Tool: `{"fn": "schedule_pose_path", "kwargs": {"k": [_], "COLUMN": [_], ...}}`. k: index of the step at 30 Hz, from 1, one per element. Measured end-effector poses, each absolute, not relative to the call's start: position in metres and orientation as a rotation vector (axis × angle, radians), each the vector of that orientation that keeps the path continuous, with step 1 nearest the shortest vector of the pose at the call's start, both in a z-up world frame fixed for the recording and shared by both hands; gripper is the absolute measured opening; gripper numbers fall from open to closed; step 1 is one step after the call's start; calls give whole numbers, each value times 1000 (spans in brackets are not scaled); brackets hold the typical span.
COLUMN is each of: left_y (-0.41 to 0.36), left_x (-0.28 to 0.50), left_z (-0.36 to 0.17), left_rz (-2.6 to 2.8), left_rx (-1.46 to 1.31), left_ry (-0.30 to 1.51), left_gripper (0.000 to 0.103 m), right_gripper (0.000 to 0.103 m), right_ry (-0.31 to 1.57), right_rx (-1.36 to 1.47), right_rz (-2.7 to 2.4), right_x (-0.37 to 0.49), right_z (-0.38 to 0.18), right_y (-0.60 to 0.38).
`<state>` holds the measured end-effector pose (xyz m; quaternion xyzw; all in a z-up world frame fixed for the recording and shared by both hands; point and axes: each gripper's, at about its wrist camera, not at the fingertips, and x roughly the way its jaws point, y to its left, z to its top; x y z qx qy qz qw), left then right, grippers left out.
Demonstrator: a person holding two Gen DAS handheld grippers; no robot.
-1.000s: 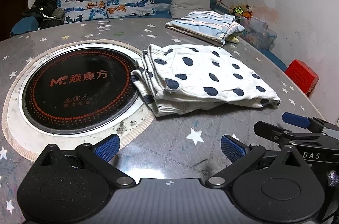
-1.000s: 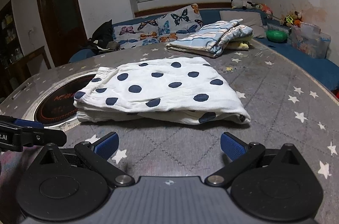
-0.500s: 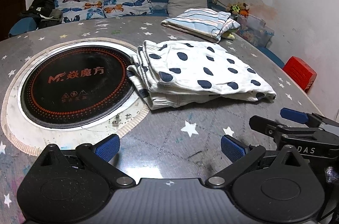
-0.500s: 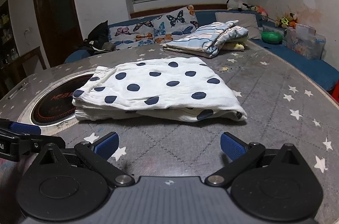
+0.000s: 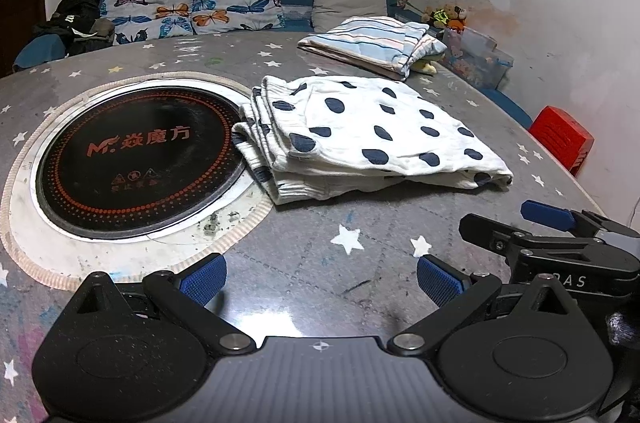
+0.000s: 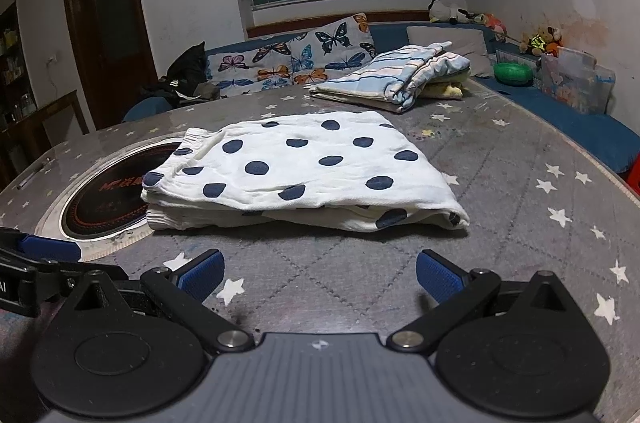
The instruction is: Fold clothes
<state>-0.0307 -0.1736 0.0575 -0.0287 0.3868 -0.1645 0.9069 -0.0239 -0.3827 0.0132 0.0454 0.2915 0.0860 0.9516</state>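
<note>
A white garment with dark blue dots (image 5: 360, 135) (image 6: 304, 167) lies folded in a flat stack on the grey star-patterned table (image 5: 312, 263), its left end overlapping the rim of the round black hob. My left gripper (image 5: 320, 275) hangs open over the table in front of the stack, nothing between its blue pads. My right gripper (image 6: 320, 273) is open too, just short of the stack's near edge and holding nothing. In the left wrist view the right gripper (image 5: 548, 223) shows at the right edge. A striped folded pile (image 6: 392, 75) lies at the table's far side.
A round black induction hob (image 5: 136, 159) is set into the table at the left. A sofa with butterfly cushions (image 6: 304, 59) runs behind the table. A red stool (image 5: 560, 139) and a clear plastic box (image 6: 576, 83) stand at the right by the wall.
Both grippers have drawn back slightly from the dotted stack and stay open. The stack itself has not moved.
</note>
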Motion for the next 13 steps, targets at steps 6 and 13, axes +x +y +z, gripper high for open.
{"fn": "schedule_pose_path", "kwargs": {"k": [6,13], "left_y": [-175,-177], "left_x": [-32,-33], "left_z": [58,58], "left_rz": [-344,-353], "left_rx": [-59,-62], "left_ry": [798,799], "left_gripper": [103,103], "right_gripper": [103,103], "right_ry": [591,587], "right_rx": [94,96], "right_rz": [180,181], "right_x": [-26,-27], "right_z": [13,14], "right_y": [-382,-381]}}
